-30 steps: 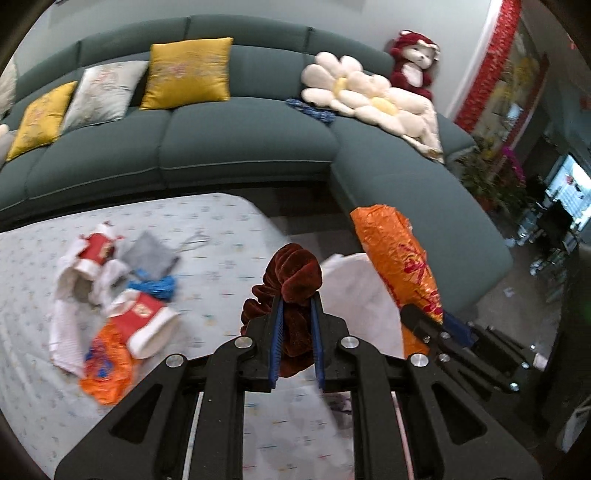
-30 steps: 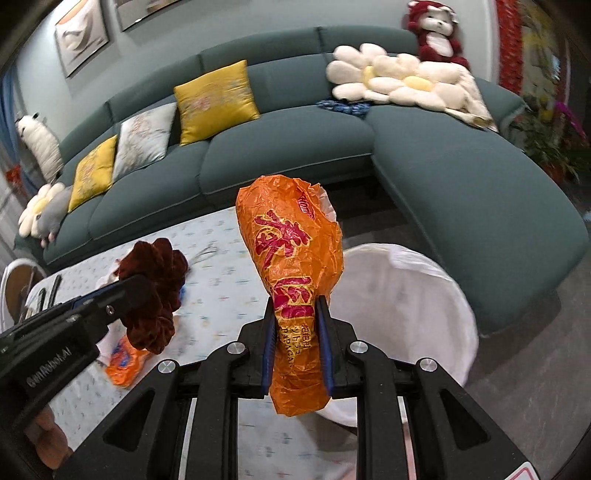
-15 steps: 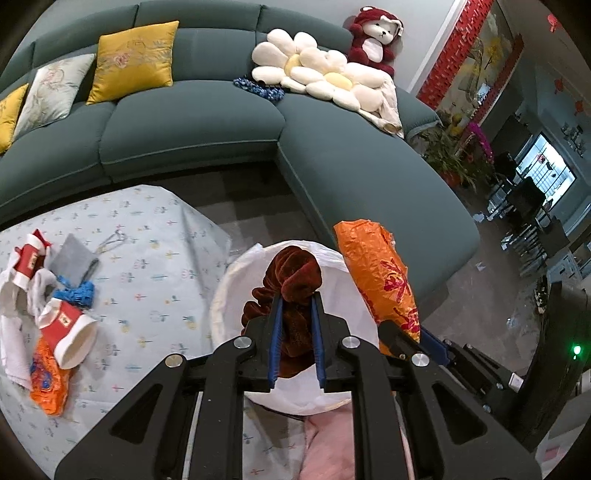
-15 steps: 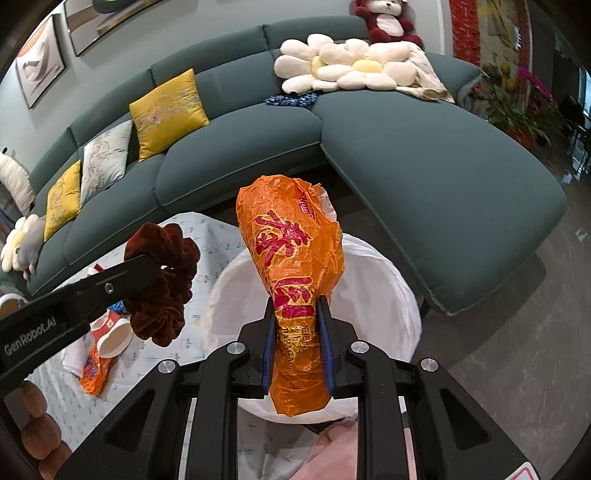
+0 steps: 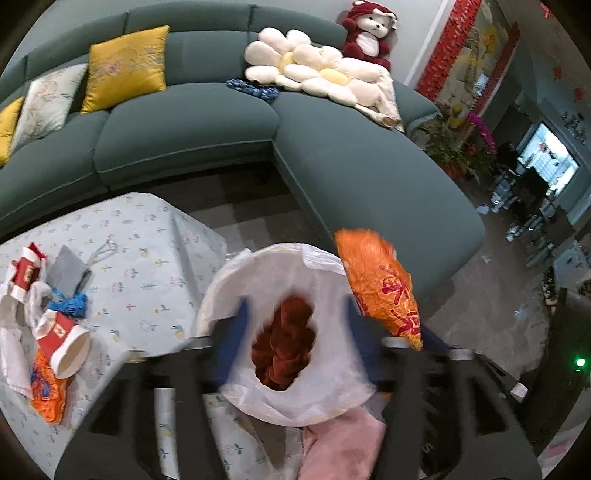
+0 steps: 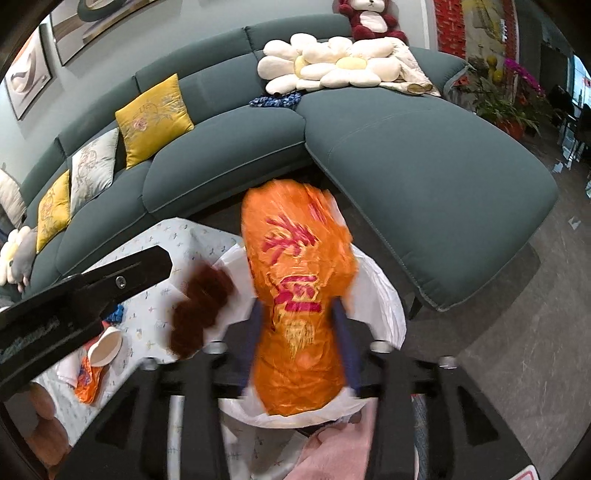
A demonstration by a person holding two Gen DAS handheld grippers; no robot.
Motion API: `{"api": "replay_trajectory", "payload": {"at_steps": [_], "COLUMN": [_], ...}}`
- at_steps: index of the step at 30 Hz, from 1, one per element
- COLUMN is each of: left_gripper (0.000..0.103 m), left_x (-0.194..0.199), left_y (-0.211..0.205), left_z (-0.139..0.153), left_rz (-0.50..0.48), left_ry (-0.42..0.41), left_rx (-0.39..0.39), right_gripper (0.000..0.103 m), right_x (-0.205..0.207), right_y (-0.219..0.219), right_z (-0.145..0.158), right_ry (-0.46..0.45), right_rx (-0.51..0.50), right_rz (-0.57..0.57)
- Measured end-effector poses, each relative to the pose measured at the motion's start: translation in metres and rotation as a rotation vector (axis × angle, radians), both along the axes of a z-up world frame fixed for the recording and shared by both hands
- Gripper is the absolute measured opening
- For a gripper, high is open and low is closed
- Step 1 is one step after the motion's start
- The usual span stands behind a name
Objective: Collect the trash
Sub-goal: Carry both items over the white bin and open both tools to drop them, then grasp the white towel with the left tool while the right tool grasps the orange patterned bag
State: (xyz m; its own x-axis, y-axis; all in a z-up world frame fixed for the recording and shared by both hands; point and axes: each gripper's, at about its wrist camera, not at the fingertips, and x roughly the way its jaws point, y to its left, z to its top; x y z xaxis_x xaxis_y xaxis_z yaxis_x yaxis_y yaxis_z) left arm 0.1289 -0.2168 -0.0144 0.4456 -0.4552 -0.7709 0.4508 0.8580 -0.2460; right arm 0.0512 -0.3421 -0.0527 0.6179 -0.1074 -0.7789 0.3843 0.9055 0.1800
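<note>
Both claws are opening over the white-lined bin (image 5: 236,273): left gripper (image 5: 295,332) is dropping the maroon scrunchie (image 5: 284,343), right gripper (image 6: 299,336) the orange bag (image 6: 299,295); you're keeping them centred.

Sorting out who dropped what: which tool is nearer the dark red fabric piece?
Left. The left tool, jaws opening, frames the dark red fabric piece over the white bin bag; the right tool, also opening, brackets the orange bag beside it.

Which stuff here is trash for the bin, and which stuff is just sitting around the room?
For the job: brown scrunchie, orange bag, white-lined bin, paper cups and wrappers on the table.

Just lying about: yellow cushion, flower pillows, red teddy, sofa.
</note>
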Motion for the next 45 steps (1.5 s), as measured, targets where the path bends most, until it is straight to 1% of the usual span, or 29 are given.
{"api": "replay_trajectory", "payload": {"at_steps": [2, 4, 9, 13, 18, 22, 24, 26, 29, 31, 35, 41, 45], "left_gripper": [0.064, 0.064, 0.067, 0.070, 0.071, 0.071, 0.072, 0.073, 0.075, 0.075, 0.075, 0.075, 0.075], "left_x": [0.000, 0.001, 0.002, -0.001, -0.007, -0.009, -0.012, -0.015, -0.019, -0.022, -0.024, -0.024, -0.018], "left_y": [0.002, 0.005, 0.021, 0.044, 0.079, 0.121, 0.141, 0.165, 0.201, 0.224, 0.263, 0.316, 0.346], "left_z": [0.002, 0.002, 0.003, 0.007, 0.009, 0.006, 0.004, 0.000, -0.009, -0.016, -0.029, -0.046, -0.057], "left_rz": [0.011, 0.015, 0.059, 0.104, 0.155, 0.230, 0.265, 0.309, 0.380, 0.419, 0.487, 0.561, 0.600], "left_ry": [-0.017, -0.015, -0.014, -0.028, -0.046, -0.034, -0.035, -0.031, -0.011, -0.003, 0.020, 0.040, 0.069], "left_rx": [0.005, 0.016, 0.015, 0.010, 0.031, 0.028, 0.039, 0.053, 0.050, 0.068, 0.087, 0.126, 0.122], "right_gripper": [0.052, 0.053, 0.060, 0.063, 0.065, 0.069, 0.069, 0.070, 0.070, 0.070, 0.071, 0.070, 0.071], "right_x": [-0.001, 0.000, 0.000, -0.001, 0.002, 0.003, 0.003, 0.004, 0.002, 0.003, 0.005, 0.016, 0.026], "right_y": [-0.001, -0.001, 0.002, 0.011, 0.036, 0.066, 0.080, 0.099, 0.124, 0.144, 0.179, 0.227, 0.257], "right_z": [0.001, 0.002, 0.010, 0.017, 0.025, 0.028, 0.028, 0.027, 0.026, 0.024, 0.015, -0.001, -0.015], "right_ry": [-0.005, -0.004, -0.015, -0.025, -0.030, -0.030, -0.029, -0.024, -0.022, -0.018, 0.002, 0.046, 0.085], "right_rx": [-0.006, -0.009, -0.020, -0.026, -0.043, -0.056, -0.055, -0.057, -0.063, -0.063, -0.056, -0.049, -0.040], "right_rz": [-0.008, -0.007, -0.010, 0.004, 0.048, 0.097, 0.122, 0.154, 0.194, 0.224, 0.277, 0.351, 0.401]}}
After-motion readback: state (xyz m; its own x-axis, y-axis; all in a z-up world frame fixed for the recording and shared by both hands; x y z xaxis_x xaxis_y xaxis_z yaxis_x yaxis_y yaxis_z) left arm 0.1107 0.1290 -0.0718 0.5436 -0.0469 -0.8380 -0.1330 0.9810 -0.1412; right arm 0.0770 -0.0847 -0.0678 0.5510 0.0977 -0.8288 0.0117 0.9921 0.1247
